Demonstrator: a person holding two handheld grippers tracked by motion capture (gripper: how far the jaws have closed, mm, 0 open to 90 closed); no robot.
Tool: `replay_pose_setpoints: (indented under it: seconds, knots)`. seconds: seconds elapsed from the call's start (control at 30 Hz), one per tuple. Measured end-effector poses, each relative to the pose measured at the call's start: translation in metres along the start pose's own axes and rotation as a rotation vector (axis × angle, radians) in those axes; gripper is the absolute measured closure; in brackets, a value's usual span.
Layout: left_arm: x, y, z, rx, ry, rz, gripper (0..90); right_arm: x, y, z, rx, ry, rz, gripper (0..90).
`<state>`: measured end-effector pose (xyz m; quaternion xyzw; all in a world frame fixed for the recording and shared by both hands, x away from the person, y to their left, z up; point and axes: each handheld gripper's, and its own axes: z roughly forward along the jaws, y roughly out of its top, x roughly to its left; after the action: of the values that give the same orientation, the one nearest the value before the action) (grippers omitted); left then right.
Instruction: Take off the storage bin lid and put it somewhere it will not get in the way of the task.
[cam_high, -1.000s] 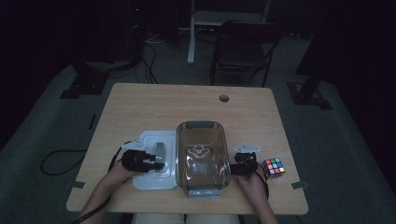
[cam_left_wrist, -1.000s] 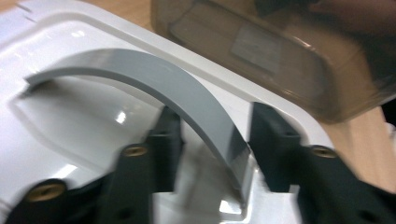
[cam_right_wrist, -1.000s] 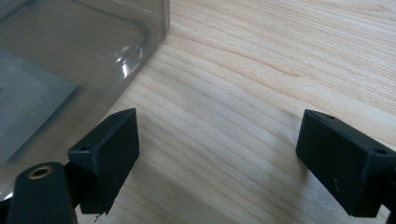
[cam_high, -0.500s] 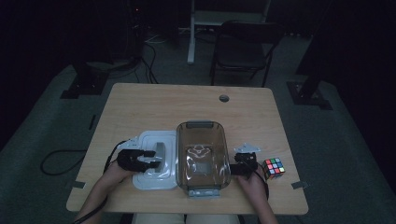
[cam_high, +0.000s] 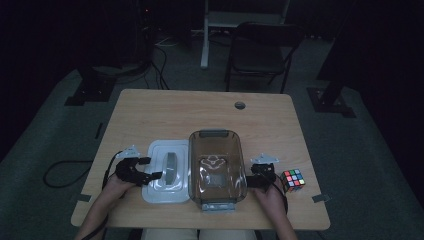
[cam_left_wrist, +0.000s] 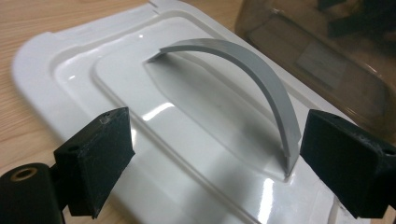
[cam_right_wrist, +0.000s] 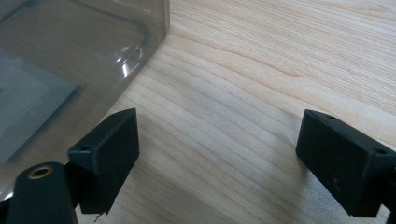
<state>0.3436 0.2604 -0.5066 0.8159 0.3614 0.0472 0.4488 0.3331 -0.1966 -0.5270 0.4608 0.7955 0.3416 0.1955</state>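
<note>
1. Two claws are on my screen: my left gripper has just been opening, jaws spread wide over the white lid, gripping nothing.
2. Its grey handle arches between them, untouched.
3. My right gripper gapes empty beside the clear container; a puzzle cube sits on its other side.

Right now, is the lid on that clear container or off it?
Off. The white lid lies flat on the table beside the clear container, whose top stands open.
</note>
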Motion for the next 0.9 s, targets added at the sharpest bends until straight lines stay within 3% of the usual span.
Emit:
replay_pose_setpoints:
  seconds: [0.1,0.33,0.6,0.67,0.7,0.8,0.9]
  knots:
    - [0.001,-0.002,-0.003,0.021,0.006,-0.027,0.5,0.0,0.0,0.0,0.0,0.0,0.0,13.1]
    - [0.002,-0.007,-0.018,-0.028,0.135,-0.042,0.5,0.0,0.0,0.0,0.0,0.0,-0.001,13.0]
    - [0.006,-0.018,-0.03,-0.063,0.286,-0.093,0.5,0.0,0.0,0.0,0.0,0.0,0.0,13.0]
    - [0.006,-0.019,-0.031,-0.063,0.298,-0.095,0.5,0.0,0.0,0.0,0.0,0.0,-0.001,13.1]
    - [0.008,-0.023,-0.035,-0.075,0.34,-0.126,0.5,0.0,0.0,0.0,-0.001,0.0,-0.001,13.1]
    - [0.014,-0.027,-0.039,-0.083,0.368,-0.19,0.5,0.0,0.0,0.0,0.0,0.0,-0.001,13.1]
    - [0.016,-0.032,-0.041,-0.083,0.414,-0.215,0.5,0.0,0.0,0.0,0.0,0.0,-0.001,13.1]
